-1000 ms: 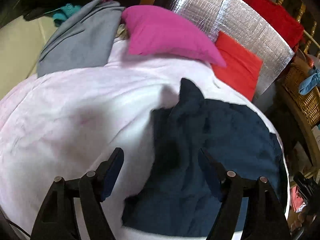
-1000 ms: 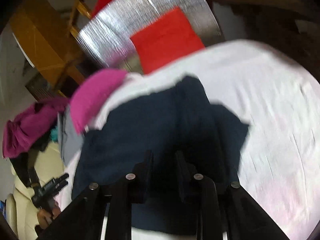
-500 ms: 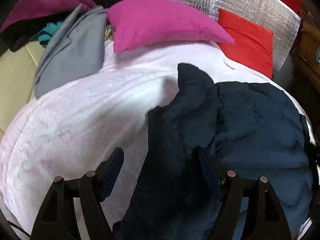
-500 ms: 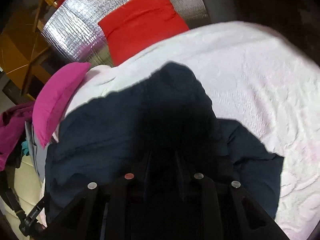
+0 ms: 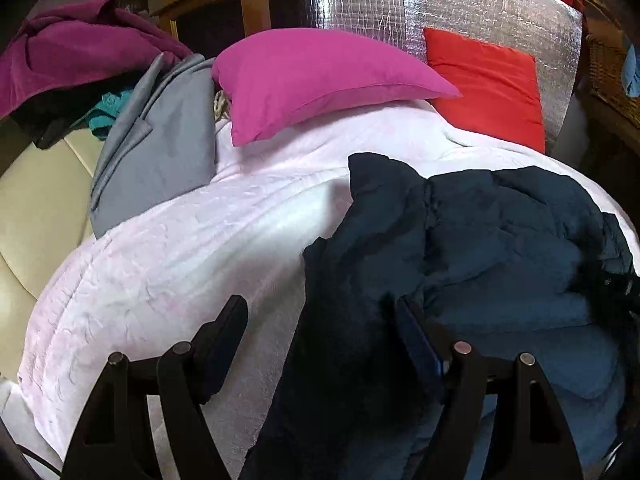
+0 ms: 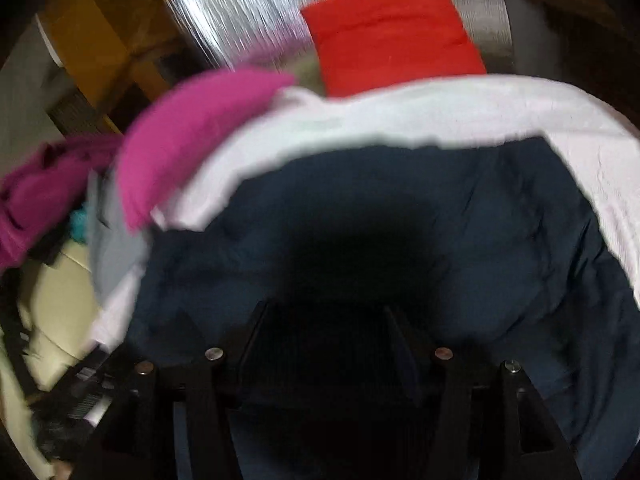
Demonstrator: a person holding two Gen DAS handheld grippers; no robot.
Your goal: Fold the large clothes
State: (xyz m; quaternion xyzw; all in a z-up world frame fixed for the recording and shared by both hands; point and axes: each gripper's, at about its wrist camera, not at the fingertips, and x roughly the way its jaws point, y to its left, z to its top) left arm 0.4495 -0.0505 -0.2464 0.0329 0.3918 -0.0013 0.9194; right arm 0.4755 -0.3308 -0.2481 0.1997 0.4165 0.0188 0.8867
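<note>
Two tools worked over one dark navy garment [image 5: 500,240] that lay crumpled on a bed covered by a pale pink quilt [image 5: 180,264]. We held the left tool [image 5: 324,316] with its jaws standing wide; its left finger [image 5: 224,336] hung over bare quilt and its right finger sat at the folded edge of the garment, but we could not tell whether it touched the cloth. We saw the right tool [image 6: 324,320] low over the middle of the same garment [image 6: 480,232], its jaws having just been opening, with dark fabric beneath and between the fingers; that view was blurred and shadowed, so we could not say whether the pads pressed on anything. At the head of the bed a magenta pillow [image 5: 312,76] lay beside a red pillow [image 5: 488,84], the red one leaning on a silver quilted panel [image 5: 460,4]. Left of the magenta pillow a grey garment [image 5: 160,148] draped over the quilt's edge, with a purple cloth [image 5: 68,52] heaped behind it. We noted a wicker basket [image 5: 608,68] at the far right with a scrap of blue cloth [image 5: 632,68] at it; whether the cloth lay inside, we could not tell
</note>
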